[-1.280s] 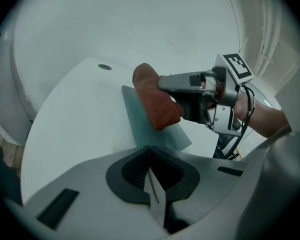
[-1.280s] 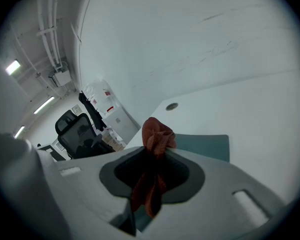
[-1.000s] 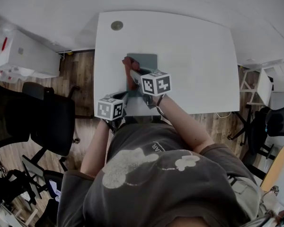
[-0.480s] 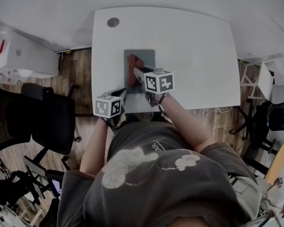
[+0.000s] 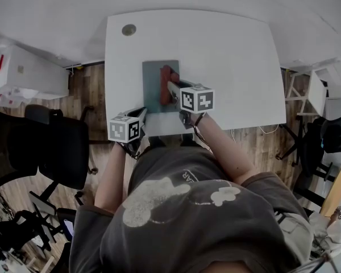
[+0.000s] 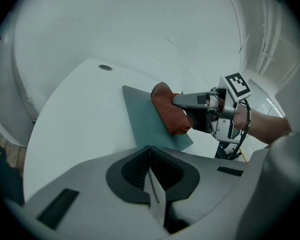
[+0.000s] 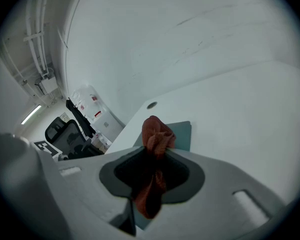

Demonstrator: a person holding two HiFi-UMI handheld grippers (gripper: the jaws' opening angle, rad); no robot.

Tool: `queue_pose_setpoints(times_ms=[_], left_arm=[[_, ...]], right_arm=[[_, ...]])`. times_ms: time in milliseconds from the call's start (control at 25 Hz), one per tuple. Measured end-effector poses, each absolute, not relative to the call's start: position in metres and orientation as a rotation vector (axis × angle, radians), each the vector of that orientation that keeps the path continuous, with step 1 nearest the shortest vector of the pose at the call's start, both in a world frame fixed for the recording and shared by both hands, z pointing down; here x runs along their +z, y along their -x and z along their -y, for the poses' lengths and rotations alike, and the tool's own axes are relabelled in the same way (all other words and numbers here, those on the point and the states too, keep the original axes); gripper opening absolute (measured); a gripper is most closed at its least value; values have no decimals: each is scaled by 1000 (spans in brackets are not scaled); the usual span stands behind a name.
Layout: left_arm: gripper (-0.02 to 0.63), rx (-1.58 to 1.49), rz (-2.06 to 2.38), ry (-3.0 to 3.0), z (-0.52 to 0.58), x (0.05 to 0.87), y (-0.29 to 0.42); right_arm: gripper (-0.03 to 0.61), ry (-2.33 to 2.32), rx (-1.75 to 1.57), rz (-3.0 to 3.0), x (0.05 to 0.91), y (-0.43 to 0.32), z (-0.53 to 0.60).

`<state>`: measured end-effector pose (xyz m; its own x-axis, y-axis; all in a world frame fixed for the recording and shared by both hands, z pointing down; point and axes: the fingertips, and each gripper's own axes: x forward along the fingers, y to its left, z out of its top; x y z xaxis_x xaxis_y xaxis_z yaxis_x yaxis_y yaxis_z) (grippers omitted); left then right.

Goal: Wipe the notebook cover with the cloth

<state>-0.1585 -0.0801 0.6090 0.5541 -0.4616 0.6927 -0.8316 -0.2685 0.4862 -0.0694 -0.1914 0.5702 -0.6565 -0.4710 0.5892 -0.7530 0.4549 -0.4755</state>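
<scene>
Right gripper is pinching the cloth, apparently pressing it on the notebook lying lengthwise ahead; left gripper is idling closed, empty.

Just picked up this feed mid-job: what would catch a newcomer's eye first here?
The rust-red cloth stands out most, bunched in the shut right gripper and resting on the grey-green notebook, which lies flat on the near-left part of the white table. The left gripper is shut on nothing at the table's near edge, beside the notebook's near-left corner.
</scene>
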Motion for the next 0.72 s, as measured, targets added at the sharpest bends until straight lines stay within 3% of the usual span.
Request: queue_pose_setpoints(times_ms=[720], left_arm=[[-5, 527, 1107, -1914, 80, 602, 157]], right_arm=[[89, -1184, 1055, 2278, 567, 3, 189]])
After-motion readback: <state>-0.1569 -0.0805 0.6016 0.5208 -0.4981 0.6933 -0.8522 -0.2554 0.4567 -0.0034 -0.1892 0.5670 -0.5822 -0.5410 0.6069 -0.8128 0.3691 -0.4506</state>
